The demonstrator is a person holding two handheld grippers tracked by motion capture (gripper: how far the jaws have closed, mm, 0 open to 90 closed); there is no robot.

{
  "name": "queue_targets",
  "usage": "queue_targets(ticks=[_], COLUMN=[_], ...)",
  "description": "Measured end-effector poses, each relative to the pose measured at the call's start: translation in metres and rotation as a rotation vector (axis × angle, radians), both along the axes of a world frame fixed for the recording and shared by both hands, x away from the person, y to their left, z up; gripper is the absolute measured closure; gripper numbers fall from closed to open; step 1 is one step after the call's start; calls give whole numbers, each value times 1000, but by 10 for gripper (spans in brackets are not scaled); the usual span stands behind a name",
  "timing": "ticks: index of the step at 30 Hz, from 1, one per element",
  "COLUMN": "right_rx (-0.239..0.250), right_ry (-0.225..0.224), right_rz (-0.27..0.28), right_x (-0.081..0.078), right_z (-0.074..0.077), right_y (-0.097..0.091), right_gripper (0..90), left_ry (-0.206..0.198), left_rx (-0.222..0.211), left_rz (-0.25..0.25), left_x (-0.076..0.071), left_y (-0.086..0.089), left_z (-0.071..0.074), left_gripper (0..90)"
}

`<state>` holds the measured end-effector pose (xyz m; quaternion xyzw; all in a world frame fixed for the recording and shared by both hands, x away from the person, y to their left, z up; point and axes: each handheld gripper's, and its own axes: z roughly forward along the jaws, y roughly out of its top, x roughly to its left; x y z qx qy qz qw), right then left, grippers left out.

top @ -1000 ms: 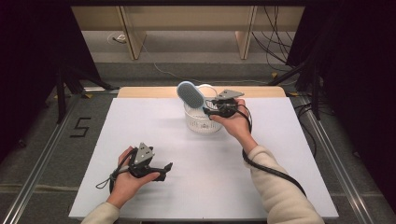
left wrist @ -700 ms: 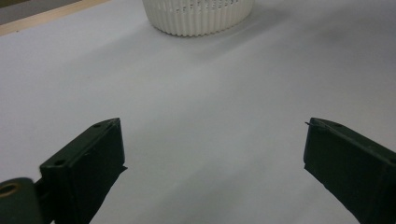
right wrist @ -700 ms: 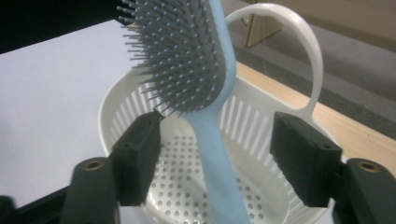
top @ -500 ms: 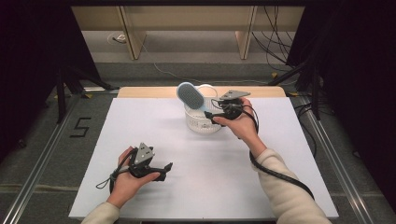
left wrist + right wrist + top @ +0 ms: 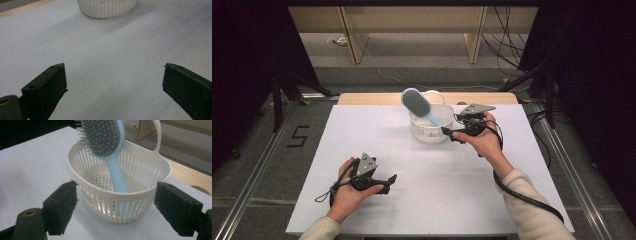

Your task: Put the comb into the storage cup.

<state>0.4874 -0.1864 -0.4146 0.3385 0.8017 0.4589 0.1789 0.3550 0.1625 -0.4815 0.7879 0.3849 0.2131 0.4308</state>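
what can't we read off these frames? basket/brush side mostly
- Hairbrush: handle end lies behind the slatted wall of the white basket in the right gripper view; the top edge cuts off its head.
- Basket in the left gripper view: the top edge cuts off everything above its base; brush out of frame.
- Right gripper in the high view: too small to read its jaw gap there.
- Left gripper: the hand covers its body in the high view.

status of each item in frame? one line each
hairbrush: in the basket, handle down, head leaning over the rim, released
basket: upright on the table
right gripper: jaws just opened, empty, beside the basket
left gripper: open, empty, over the table
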Motion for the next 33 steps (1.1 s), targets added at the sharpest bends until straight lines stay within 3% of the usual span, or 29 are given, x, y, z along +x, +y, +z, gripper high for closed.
queue_targets(ticks=[33], right_rx=[36], right_ry=[10], right_rz=[13], right_x=[-51], right_z=[-4], right_y=[-53], right_gripper=[172], left_ry=[0], left_rx=[-2], left_rz=[4], left_x=[0], left_y=[1], left_z=[0], left_gripper=[47])
